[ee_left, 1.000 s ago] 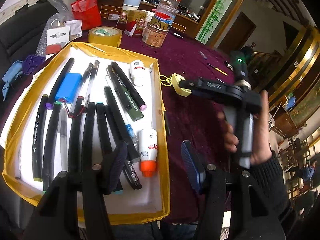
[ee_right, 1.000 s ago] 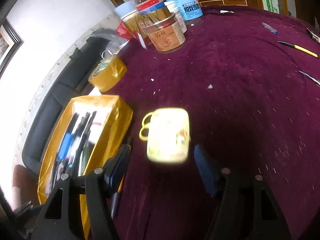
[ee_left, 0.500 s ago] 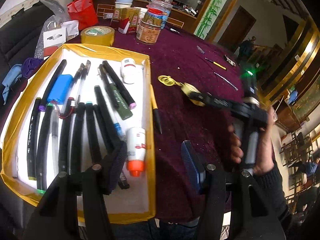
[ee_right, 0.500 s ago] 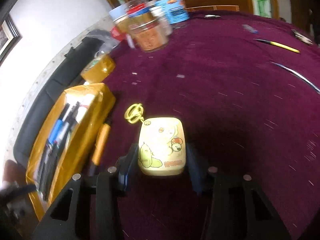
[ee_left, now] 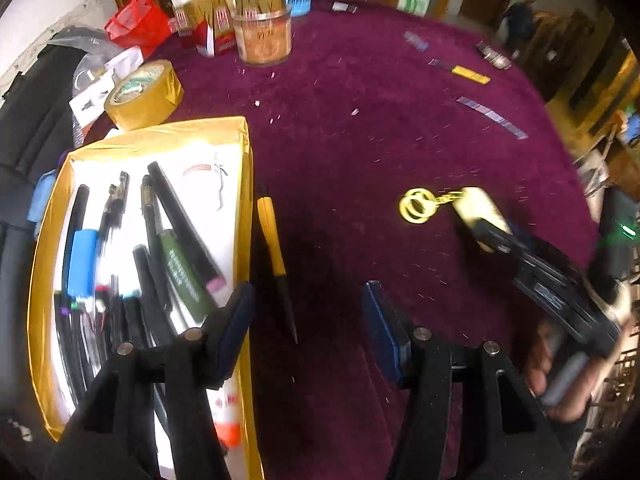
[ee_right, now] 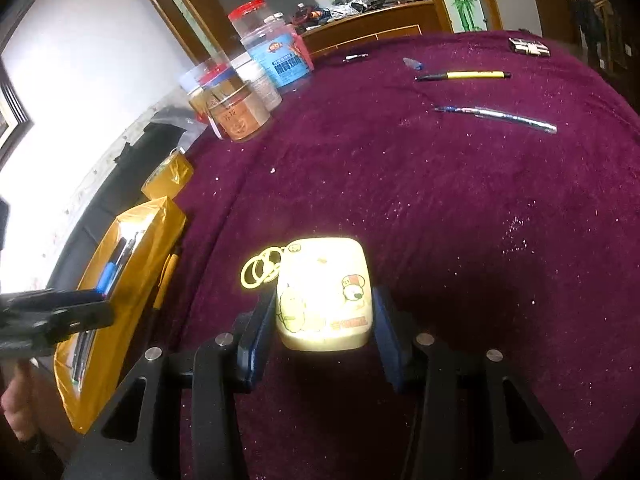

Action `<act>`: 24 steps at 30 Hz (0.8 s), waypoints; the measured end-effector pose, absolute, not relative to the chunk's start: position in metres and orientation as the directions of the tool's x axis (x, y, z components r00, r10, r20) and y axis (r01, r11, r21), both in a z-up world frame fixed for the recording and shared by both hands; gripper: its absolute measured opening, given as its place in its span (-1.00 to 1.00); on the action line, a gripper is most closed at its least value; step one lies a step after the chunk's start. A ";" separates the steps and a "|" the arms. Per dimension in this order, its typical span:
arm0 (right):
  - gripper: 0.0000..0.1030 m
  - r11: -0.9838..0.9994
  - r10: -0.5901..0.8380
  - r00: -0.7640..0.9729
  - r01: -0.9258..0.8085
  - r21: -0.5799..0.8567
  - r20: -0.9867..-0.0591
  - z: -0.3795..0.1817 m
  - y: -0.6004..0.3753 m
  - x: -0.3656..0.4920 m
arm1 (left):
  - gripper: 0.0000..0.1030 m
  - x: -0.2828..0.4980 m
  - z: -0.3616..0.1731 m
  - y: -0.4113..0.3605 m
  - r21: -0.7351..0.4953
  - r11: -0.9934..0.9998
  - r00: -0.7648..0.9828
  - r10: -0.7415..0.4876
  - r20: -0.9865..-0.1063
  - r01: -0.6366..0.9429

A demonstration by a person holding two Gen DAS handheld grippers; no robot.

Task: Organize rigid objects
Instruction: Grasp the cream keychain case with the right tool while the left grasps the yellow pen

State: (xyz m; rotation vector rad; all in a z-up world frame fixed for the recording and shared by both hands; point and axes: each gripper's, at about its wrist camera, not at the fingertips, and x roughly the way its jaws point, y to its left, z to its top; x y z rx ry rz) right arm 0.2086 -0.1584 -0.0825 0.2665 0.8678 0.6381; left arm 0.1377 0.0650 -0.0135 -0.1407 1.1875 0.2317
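Note:
A pale yellow cartoon case (ee_right: 324, 292) with a yellow key ring (ee_right: 260, 272) sits between the blue pads of my right gripper (ee_right: 322, 320), which press on both its sides. From the left wrist view, the same case (ee_left: 476, 208) shows at the tip of the right gripper (ee_left: 492, 240), low over the purple cloth. My left gripper (ee_left: 306, 304) is open and holds nothing. It hangs over a yellow-and-black pen (ee_left: 274, 248) that lies on the cloth beside the gold box (ee_left: 244, 200). The box holds several markers and pens.
A tape roll (ee_left: 144, 94), jars (ee_left: 262, 36) and a red bag (ee_left: 136, 26) stand behind the box. A yellow pen (ee_right: 464, 75) and a silver pen (ee_right: 496, 114) lie far across the cloth. A hand grips the right tool's handle (ee_left: 560, 384).
My right gripper's jaws closed on the yellow case and drew it nearer and to the right. My left gripper swung from above the box to over the cloth and the pen beside it.

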 end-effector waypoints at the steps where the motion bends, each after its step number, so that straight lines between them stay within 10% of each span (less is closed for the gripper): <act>1: -0.20 0.784 0.619 0.478 -0.409 0.466 -0.623 -0.082 -0.159 0.208 | 0.06 0.144 -0.020 0.066 0.028 0.963 0.329 0.118 -0.937 -0.266; 24: -0.21 0.776 0.630 0.526 -0.459 0.433 -0.571 -0.067 -0.156 0.192 | -0.82 0.168 -0.073 0.073 0.166 0.916 0.149 0.234 -0.961 -0.365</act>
